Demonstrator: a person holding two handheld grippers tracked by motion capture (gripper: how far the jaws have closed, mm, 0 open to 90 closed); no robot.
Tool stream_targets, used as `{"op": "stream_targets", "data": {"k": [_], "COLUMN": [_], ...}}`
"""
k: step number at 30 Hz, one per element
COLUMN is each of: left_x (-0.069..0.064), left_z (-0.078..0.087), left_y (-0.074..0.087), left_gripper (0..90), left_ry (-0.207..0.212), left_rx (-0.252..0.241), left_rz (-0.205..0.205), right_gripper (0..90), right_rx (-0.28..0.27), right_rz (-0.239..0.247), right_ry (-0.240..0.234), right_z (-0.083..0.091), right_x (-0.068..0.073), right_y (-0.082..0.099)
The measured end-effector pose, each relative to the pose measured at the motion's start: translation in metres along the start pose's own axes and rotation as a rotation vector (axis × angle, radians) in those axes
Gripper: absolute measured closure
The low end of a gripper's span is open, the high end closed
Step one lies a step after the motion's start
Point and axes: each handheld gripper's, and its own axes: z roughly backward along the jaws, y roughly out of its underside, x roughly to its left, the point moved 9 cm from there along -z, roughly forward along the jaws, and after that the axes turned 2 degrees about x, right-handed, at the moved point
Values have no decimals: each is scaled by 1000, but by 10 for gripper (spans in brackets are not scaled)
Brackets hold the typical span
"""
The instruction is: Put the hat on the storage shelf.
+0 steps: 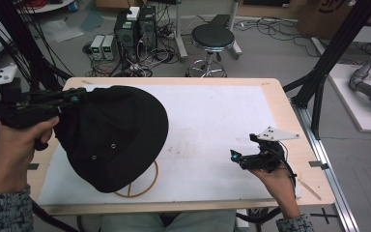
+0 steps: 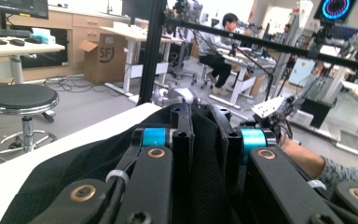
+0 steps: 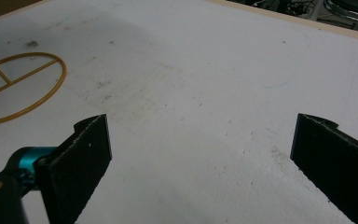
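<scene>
The left gripper (image 1: 72, 99) has its jaws clamped on a fold of black fabric at the edge of the cap (image 1: 113, 137), which hangs from it over the left part of the white mat (image 1: 212, 121), tilted, its lower edge covering part of the yellow ring (image 1: 145, 186). The right gripper (image 1: 236, 157), to the right of the cap and well apart from it, has its jaws spread wide over bare mat with nothing between them. The mat lies on a wooden table (image 1: 280, 101).

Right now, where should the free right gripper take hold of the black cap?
Probably the brim edge of the black cap, from the right gripper's own side: it faces that gripper, hangs above the mat and is thin. The left gripper pinches the opposite edge.
</scene>
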Motion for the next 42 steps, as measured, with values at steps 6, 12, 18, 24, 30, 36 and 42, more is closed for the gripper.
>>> {"op": "stream_targets", "data": {"k": [6, 12, 18, 24, 30, 36, 42], "left_x": [-9, -14, -22, -24, -25, -26, -29], "left_z": [-11, -21, -29, -32, -33, -34, -36], "left_y": [7, 14, 21, 25, 29, 32, 35], "left_gripper": [792, 788, 785, 779, 769, 740, 715], "left_ry": [-3, -6, -3, -11, -9, -5, 3], "left_rx": [49, 89, 116, 127, 131, 134, 148], "left_rz": [-45, -59, -86, -101, -109, -126, -130], "right_gripper": [47, 47, 47, 47, 47, 47, 47], "right_rx": [4, 3, 4, 1, 5, 3, 2], "right_rz": [-1, 0, -1, 1, 0, -2, 3], "right_ry": [-5, -3, -3, 0, -2, -3, -1], "right_z": [-1, -1, 0, 0, 0, 0, 0], "right_x": [2, 1, 1, 1, 1, 1, 1], "right_y": [-1, -1, 0, -1, 0, 0, -1]}}
